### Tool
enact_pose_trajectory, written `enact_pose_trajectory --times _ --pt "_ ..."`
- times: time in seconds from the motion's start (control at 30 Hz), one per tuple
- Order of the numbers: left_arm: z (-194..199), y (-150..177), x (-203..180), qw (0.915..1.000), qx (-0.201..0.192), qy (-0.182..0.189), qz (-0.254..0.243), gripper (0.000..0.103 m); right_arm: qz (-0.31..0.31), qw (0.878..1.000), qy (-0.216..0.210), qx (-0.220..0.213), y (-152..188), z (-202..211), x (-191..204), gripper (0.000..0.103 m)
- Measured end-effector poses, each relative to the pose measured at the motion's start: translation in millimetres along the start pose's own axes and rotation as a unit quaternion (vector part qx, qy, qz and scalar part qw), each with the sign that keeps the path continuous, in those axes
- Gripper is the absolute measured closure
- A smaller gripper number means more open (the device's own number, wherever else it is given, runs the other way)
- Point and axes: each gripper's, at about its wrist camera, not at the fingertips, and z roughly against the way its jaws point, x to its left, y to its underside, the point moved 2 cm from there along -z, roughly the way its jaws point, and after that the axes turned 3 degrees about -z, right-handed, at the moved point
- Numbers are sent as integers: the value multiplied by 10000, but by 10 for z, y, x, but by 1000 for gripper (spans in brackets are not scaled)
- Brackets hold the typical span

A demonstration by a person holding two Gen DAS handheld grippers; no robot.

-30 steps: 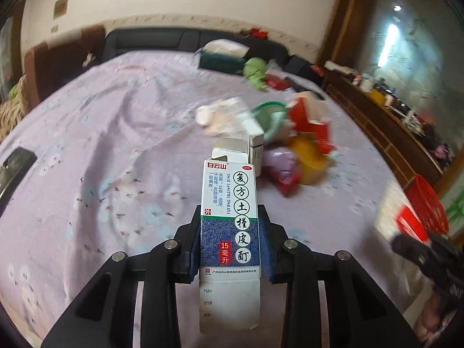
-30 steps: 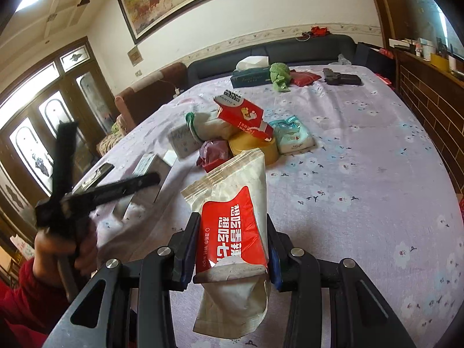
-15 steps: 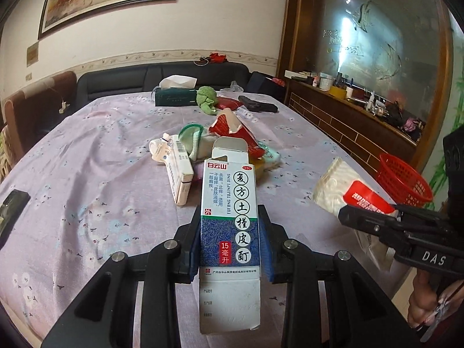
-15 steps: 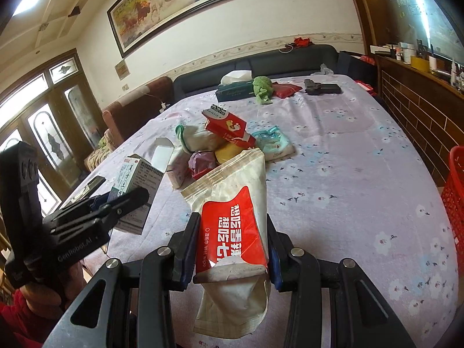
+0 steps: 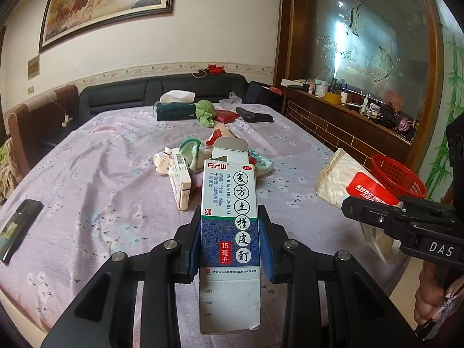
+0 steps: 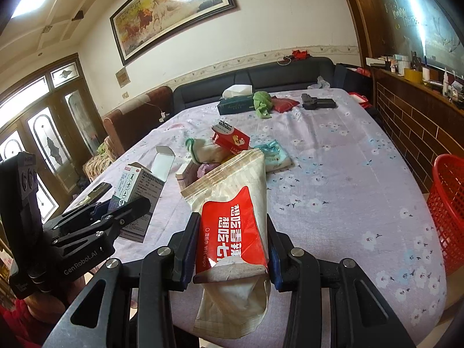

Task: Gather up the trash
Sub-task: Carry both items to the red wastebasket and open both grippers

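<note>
Grip check: your left gripper (image 5: 230,249) clamps medicine box (image 5: 229,220) | right gripper (image 6: 232,249) clamps wipes pack (image 6: 232,226) | carry both past table's right edge, release over red basket (image 6: 448,211).

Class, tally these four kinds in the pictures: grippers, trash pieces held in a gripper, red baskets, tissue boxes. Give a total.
Grippers: 2 (left gripper, right gripper)
Held trash pieces: 2 (medicine box, wet-wipe pack)
Red baskets: 1 (red basket)
Tissue boxes: 1 (tissue box)
Total: 6
</note>
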Motion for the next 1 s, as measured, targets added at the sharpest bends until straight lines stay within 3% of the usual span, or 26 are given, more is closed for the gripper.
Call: enact_pose_trajectory --times 0.3,1.0 --pt "-39 16 -20 9998 17 -173 -85 71 -9 10000 -16 43 -2 -49 -12 60" --pt "-104 41 -44 9997 156 -175 -113 71 -97 9999 -15 101 17 -82 -52 60"
